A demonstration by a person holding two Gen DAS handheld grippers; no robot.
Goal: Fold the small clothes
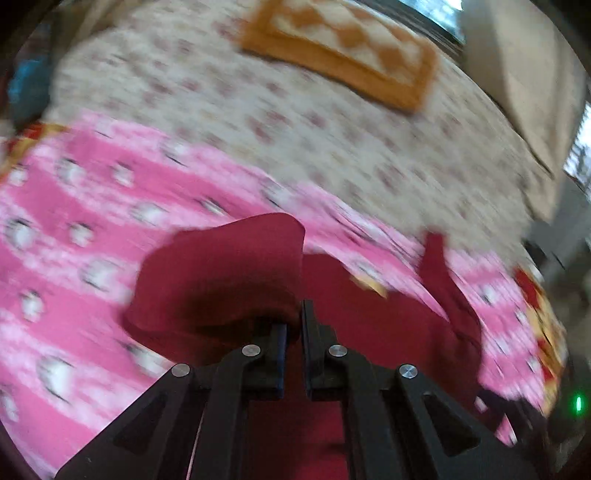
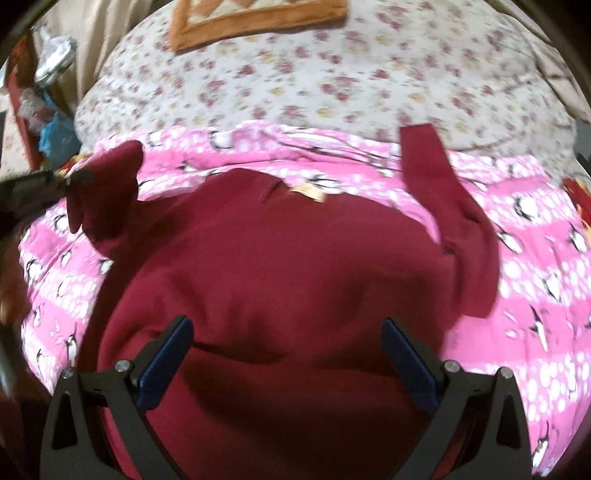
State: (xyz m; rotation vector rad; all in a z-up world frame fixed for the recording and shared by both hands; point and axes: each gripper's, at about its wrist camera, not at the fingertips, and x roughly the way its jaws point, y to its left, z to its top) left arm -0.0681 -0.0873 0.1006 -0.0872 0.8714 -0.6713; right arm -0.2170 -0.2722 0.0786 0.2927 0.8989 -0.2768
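Observation:
A dark red long-sleeved top (image 2: 295, 251) lies spread on a pink penguin-print blanket (image 2: 535, 280) on a bed. My left gripper (image 1: 293, 314) is shut on the top's left sleeve (image 1: 221, 273) and holds it lifted; it also shows at the left edge of the right wrist view (image 2: 79, 177) with the sleeve end (image 2: 110, 177) bunched in it. The right sleeve (image 2: 443, 192) lies stretched out toward the far right. My right gripper (image 2: 286, 332) is open and empty, hovering over the lower body of the top.
A floral bedsheet (image 2: 332, 81) covers the bed beyond the blanket. An orange-bordered pillow (image 1: 343, 48) lies at the far end, and it also shows in the right wrist view (image 2: 258, 18). Cluttered items (image 2: 48, 110) stand beside the bed at the left.

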